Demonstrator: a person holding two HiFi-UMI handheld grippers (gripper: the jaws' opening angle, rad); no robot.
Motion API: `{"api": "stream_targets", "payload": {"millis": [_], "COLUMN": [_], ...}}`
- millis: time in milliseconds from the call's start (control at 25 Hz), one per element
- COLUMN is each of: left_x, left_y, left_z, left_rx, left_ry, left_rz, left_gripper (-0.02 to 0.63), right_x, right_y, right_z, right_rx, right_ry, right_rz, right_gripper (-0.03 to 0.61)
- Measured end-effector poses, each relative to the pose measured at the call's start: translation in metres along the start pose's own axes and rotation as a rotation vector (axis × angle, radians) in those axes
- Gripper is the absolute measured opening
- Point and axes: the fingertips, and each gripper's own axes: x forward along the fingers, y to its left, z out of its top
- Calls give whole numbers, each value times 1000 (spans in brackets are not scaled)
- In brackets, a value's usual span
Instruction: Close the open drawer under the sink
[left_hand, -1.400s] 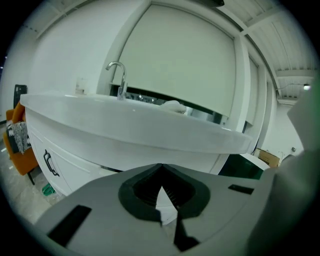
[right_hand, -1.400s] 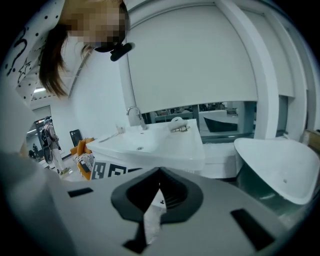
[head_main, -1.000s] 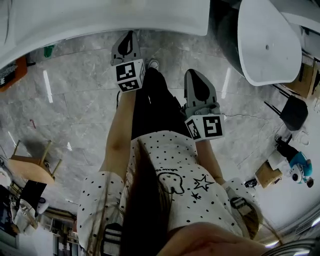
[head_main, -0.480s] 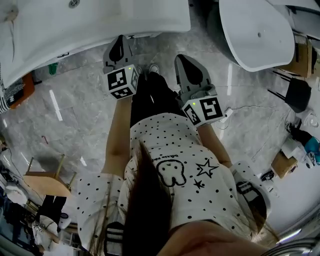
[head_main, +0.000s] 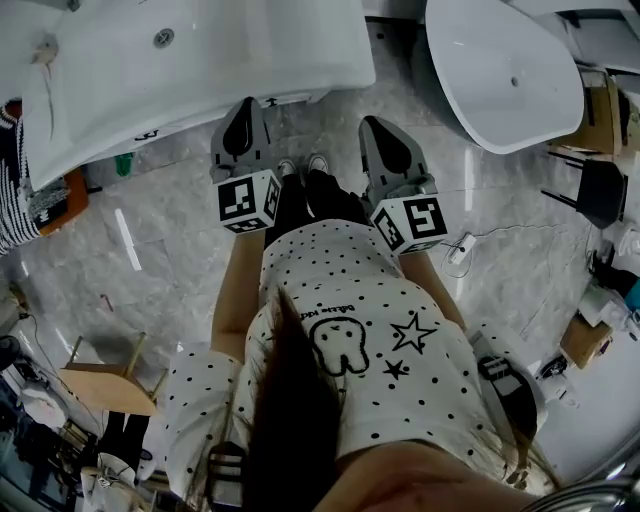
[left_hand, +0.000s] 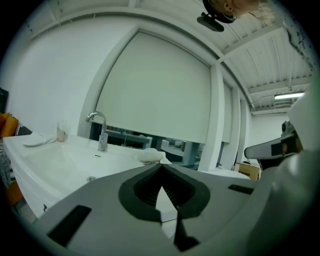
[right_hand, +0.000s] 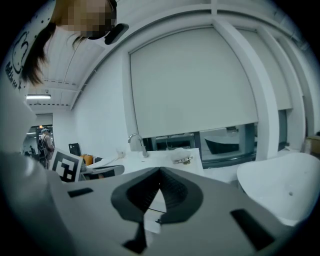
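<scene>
The white sink (head_main: 180, 60) with its basin and drain fills the upper left of the head view. No drawer shows under it; the countertop hides whatever lies below. My left gripper (head_main: 246, 104) is shut and empty, its tip just below the sink's front edge (head_main: 300, 92). To its right my right gripper (head_main: 378, 126) is also shut and empty, held over the floor. The left gripper view has the left gripper (left_hand: 161, 166) level with the sink top (left_hand: 60, 157) and the faucet (left_hand: 101, 131). In the right gripper view the right gripper (right_hand: 159, 171) points at the faucet (right_hand: 136, 143).
A white tub (head_main: 505, 75) stands at the upper right, close to my right gripper. The grey marble floor (head_main: 170, 250) holds a wooden stool (head_main: 105, 372), a cable with a plug (head_main: 462, 248), a black chair (head_main: 598, 190) and a cardboard box (head_main: 583, 340). An orange thing (head_main: 68, 195) sits below the sink's left end.
Both grippers have risen, the left one more, and stayed shut. More of the sink top and its drain has come into the head view.
</scene>
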Motion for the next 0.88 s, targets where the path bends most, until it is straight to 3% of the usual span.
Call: {"api": "stream_targets", "payload": {"millis": [360, 640, 880], "left_x": [-38, -72, -86], "left_y": [-2, -14, -19], "left_z": [34, 40, 57], "left_rx": [0, 19, 21], "left_ry": [-58, -38, -81], "left_rz": [-39, -71, -78], "left_gripper": [3, 3, 3], "right_x": [10, 0, -5], "right_y": [13, 20, 35], "right_z": [13, 23, 23], "right_rx": [-7, -21, -72], "right_ry": [-49, -74, -71], "right_rz": [-10, -25, 14], "right_gripper": [12, 12, 12]}}
